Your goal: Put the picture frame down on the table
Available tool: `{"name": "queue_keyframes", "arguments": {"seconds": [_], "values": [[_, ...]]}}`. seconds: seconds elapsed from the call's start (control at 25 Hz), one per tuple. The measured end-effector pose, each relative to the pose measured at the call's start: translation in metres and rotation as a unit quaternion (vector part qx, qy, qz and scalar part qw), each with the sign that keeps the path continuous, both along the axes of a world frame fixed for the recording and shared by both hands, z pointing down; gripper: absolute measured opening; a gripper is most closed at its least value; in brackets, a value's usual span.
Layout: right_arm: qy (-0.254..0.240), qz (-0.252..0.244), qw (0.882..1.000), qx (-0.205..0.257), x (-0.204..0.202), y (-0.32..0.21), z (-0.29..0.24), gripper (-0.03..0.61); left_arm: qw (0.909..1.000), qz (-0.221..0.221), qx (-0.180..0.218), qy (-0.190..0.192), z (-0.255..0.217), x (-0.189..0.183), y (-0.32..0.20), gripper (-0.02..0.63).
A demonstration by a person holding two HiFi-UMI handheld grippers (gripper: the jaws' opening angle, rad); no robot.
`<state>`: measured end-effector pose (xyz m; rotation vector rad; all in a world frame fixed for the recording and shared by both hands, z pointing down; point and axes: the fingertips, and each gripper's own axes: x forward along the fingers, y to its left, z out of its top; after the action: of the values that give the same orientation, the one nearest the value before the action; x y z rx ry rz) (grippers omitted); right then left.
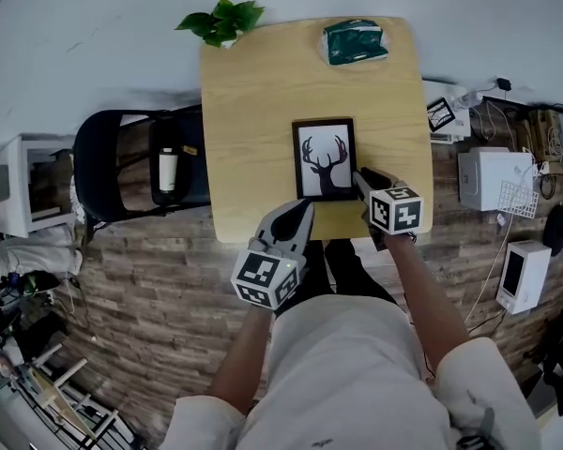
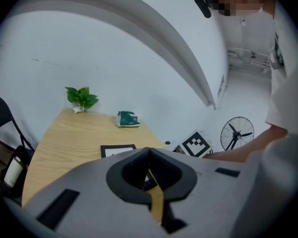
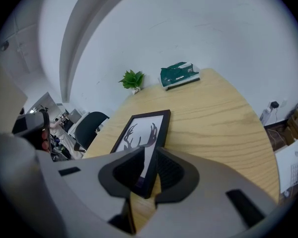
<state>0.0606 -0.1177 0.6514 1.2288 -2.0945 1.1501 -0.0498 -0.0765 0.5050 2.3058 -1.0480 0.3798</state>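
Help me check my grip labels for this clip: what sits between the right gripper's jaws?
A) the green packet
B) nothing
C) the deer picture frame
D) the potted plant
C: in the right gripper view, the right gripper has its jaws closed on the near edge of the deer picture frame. The green packet and the plant sit at the far end of the table.

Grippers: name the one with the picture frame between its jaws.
The right gripper: its jaws clamp a near corner of the picture frame. The left gripper has its jaws closed tip to tip.
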Motion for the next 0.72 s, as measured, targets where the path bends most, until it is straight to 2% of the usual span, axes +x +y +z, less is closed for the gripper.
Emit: {"name": "queue_keyframes", "arguments": {"seconds": [0.48, 0.72], "values": [[0.045, -0.067, 0.994, 0.068, 0.006, 0.022, -0.045, 0.086, 0.9993, -0.020, 0.029, -0.009, -0.023, 0.006, 0.024, 0.006], [0.049, -0.084, 0.990, 0.104, 0.009, 0.037, -0.077, 0.101, 0.9984, -0.033, 0.043, -0.013, -0.032, 0.006, 0.036, 0.006]]}}
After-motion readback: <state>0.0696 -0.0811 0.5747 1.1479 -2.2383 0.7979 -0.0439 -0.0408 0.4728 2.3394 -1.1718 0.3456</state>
